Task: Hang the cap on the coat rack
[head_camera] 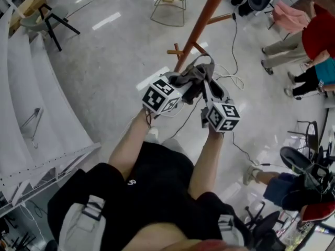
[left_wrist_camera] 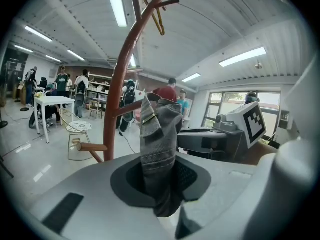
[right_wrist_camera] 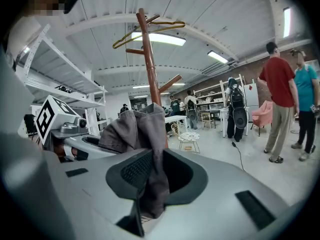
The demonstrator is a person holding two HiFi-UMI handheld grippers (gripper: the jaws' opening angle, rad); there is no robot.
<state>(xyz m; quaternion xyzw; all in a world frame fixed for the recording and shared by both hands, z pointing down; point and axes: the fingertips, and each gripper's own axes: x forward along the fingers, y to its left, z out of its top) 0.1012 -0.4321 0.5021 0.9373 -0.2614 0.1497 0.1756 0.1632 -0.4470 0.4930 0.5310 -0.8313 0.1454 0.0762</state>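
1. The cap (left_wrist_camera: 159, 134) is washed grey, and its buckle (left_wrist_camera: 147, 118) is brass-coloured.
2. The rack (right_wrist_camera: 150, 69) is reddish-brown.
3. The left gripper (left_wrist_camera: 161, 181) and right gripper (right_wrist_camera: 150, 181) have light grey shells with dark grey inner faces; their cubes (head_camera: 161, 97) carry black-and-white square markers.
4. The floor (head_camera: 104, 61) is pale, glossy grey.
5. The shorts (head_camera: 157, 187) are black.

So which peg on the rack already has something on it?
The topmost peg: a wire hanger hangs from it. The lower pegs are bare.
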